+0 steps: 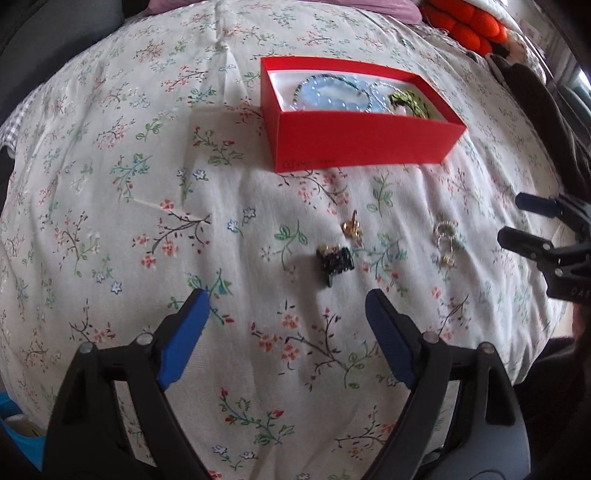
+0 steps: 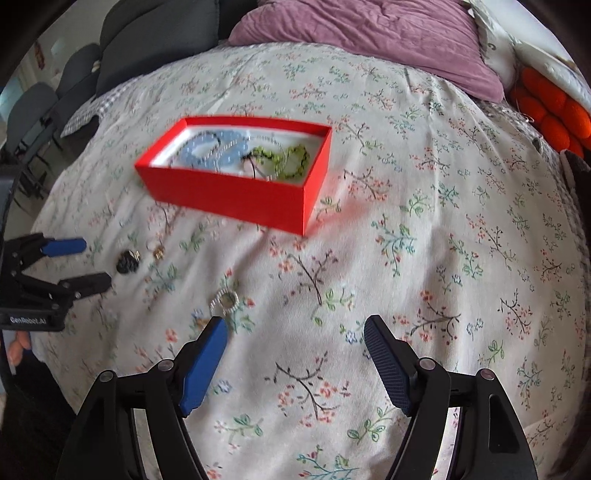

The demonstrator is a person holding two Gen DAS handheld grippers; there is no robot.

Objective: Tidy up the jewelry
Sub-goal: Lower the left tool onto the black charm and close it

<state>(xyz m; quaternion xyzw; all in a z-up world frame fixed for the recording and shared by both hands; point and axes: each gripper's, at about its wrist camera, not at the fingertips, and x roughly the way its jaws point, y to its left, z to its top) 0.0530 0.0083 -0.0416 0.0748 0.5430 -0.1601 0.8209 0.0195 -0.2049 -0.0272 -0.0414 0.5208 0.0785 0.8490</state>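
While both the left gripper (image 1: 286, 295) and right gripper (image 2: 295, 325) were held wide apart and empty above the floral bedspread (image 1: 110, 184), beaded bracelets (image 1: 332, 94) were seen inside the red box (image 1: 362, 144), with loose earrings (image 1: 445, 236) left beside it.

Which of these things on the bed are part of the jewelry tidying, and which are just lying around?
Part of the job:
red box
blue bead bracelet
green bracelet
black piece
gold piece
silver pieces

Just lying about:
purple pillow
orange knit item

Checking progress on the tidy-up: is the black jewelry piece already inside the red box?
No, the black jewelry piece lies on the floral bedspread, in front of the red box.
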